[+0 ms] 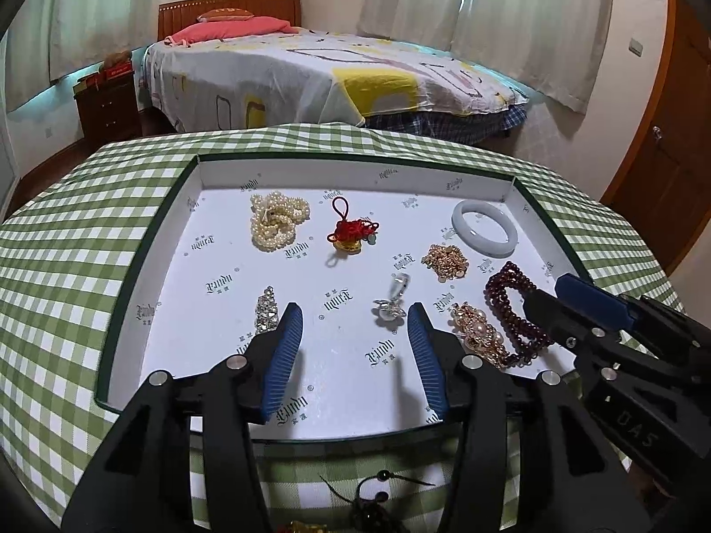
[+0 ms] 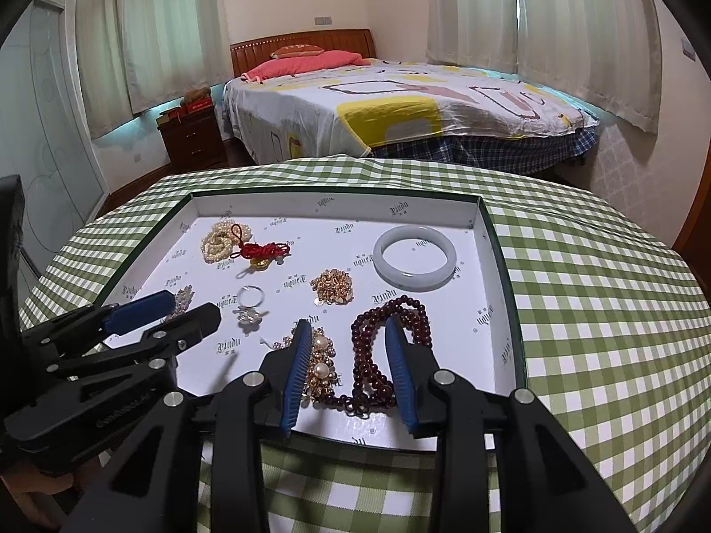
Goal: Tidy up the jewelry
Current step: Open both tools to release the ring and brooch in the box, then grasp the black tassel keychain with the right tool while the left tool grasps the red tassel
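Over a shallow white printed-paper tray (image 1: 133,293) on green gingham, the left gripper (image 1: 355,315) stands parted and empty; the right gripper (image 2: 346,333) gapes, empty, above dark-red bead bracelets (image 2: 391,311). Beyond lie a silver ring (image 1: 391,306), pale jade bangle (image 2: 415,257) and pearl strands (image 1: 275,220).

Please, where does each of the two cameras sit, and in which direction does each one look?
Left wrist view: sits on the left gripper, looks down across the tray toward the bed; own fingers show, plus the right gripper at the right edge.
Right wrist view: sits on the right gripper, straddling the dark red bead bracelet; the left gripper enters from the left.
Shared: tray, white bangle, bed.
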### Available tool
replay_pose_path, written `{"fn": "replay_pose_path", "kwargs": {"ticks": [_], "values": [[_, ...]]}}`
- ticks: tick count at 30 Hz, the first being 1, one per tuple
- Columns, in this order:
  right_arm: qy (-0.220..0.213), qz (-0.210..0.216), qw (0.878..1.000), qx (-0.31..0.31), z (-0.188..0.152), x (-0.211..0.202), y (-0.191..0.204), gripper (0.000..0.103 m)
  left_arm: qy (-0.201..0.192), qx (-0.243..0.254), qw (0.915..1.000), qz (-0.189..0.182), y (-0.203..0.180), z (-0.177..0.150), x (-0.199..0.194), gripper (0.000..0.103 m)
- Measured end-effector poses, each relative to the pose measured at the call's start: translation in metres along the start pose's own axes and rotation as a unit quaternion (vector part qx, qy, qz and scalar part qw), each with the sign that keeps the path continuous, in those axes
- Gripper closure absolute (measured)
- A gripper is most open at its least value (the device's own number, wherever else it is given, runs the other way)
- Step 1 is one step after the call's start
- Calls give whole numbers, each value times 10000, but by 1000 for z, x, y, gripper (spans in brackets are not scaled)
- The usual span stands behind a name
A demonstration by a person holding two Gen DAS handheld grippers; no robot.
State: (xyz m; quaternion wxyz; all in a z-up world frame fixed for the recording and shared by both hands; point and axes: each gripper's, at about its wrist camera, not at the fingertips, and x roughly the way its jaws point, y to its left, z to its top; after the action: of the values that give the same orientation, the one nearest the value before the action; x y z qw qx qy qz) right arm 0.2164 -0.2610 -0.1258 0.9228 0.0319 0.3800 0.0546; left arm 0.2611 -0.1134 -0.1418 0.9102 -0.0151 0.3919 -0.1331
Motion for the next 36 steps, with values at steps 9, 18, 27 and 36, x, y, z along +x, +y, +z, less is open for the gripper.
{"fn": "replay_pose_path", "kwargs": {"ticks": [9,18,27,36], "values": [[-85,3,10000,-53,-5,-18,5,68,-212,-133,9997,76,14,-2,-37,55],[-63,113,9998,-123,-22,-37,16,66,-208,-261,9987,388,39,-30,-70,55],[136,429,9982,-392,-43,-41,48,65,-97,-334,9972,662,57,-62,-92,55],[332,765,9936,-764,-50,-31,84,65,21,-513,9956,786,73,-81,-98,55]]}}
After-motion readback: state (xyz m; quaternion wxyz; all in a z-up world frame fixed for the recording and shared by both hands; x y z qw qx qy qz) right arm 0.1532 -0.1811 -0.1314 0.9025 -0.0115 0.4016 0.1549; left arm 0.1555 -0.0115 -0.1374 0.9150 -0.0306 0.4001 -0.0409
